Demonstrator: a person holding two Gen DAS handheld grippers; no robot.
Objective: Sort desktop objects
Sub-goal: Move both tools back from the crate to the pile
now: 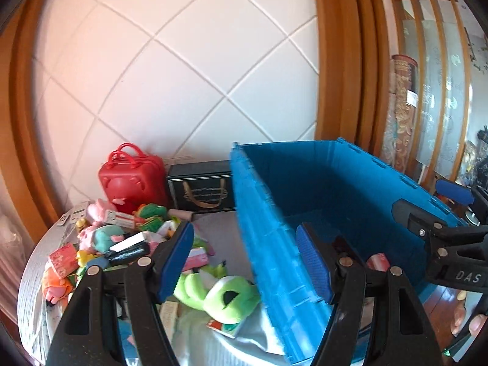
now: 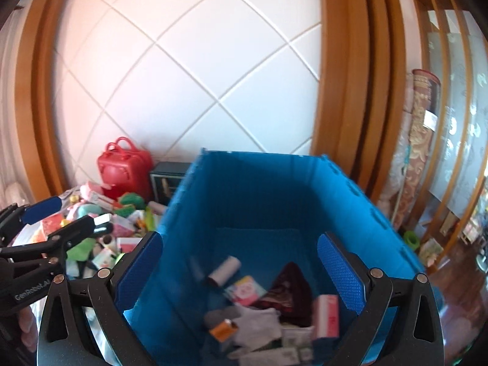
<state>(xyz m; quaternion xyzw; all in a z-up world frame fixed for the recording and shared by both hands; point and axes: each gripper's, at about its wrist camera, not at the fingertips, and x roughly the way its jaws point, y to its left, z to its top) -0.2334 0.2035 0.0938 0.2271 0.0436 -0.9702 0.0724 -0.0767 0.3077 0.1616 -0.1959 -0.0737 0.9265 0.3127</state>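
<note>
Blue-padded left tongs [image 1: 244, 262] gape empty; your unsorted pile [image 1: 122, 244] lies to their left on the table [image 1: 219, 238], beside the blue crate [image 1: 268, 244]. Right tongs [image 2: 241, 271], also apart and empty, hang over the crate, so your left hand's nearer.

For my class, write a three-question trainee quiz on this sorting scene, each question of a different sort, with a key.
1. True or false: both grippers are empty.
2. Which toy lies nearest the blue crate on the table? A) green plush frog B) red suitcase C) black gift box
3. Fill in: the right gripper hangs over the ____.

Key
1. True: the left gripper and the right gripper stand open, with nothing between the pads.
2. A
3. Blue crate, which already holds a cardboard tube and small packets.
</note>
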